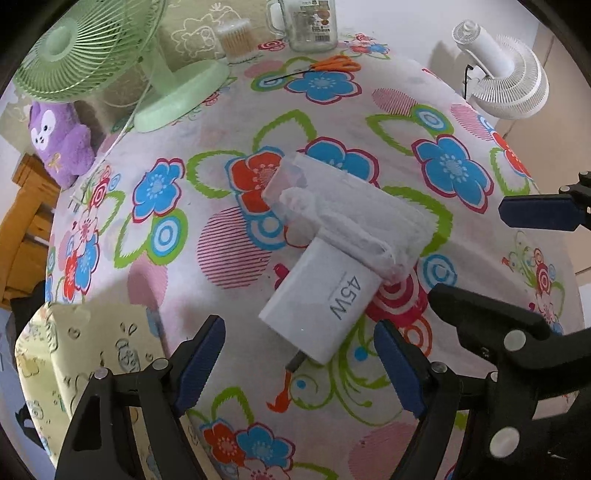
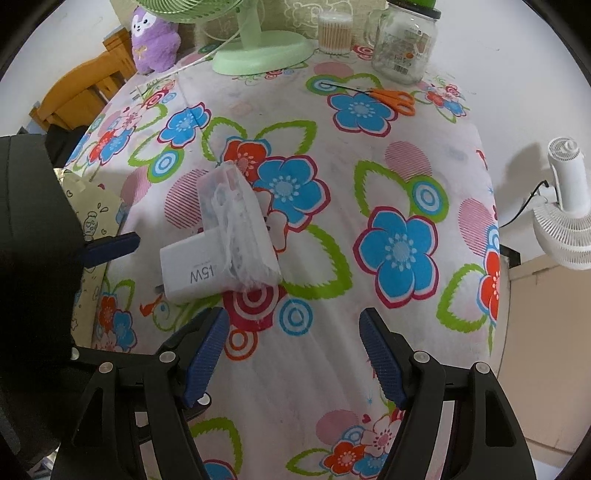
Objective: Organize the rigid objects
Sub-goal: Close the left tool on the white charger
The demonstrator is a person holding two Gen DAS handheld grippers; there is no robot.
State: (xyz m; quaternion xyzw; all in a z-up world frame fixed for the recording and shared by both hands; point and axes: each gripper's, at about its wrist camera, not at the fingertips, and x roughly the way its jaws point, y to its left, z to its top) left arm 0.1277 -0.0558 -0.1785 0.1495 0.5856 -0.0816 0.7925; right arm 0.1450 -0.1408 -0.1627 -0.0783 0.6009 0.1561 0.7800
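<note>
- Both grippers point down over the flowered counter (image 2: 369, 184); the left gripper (image 1: 299, 363) has its blue fingers (image 1: 201, 363) spread apart with nothing between the pads, and the right gripper (image 2: 293, 360) is likewise released, with only cloth between its fingers
- Green fan (image 1: 110, 55) stands far beyond the left fingers, with a purple plush (image 1: 61, 142) beside it
- White fan (image 1: 506, 77) sits off the counter's edge, far ahead and right of the fingers
- Glass jar (image 2: 404, 44) stands at the far edge, with a cotton-swab tub (image 2: 334, 33) beside it
- White charger (image 1: 325, 306) marked 45W lies just ahead of the left fingertips, its plug toward them, partly tucked into a clear plastic bag (image 1: 343, 206); it sits ahead and left of the right fingers
- Orange scissors (image 2: 391, 98) lie near the jar
</note>
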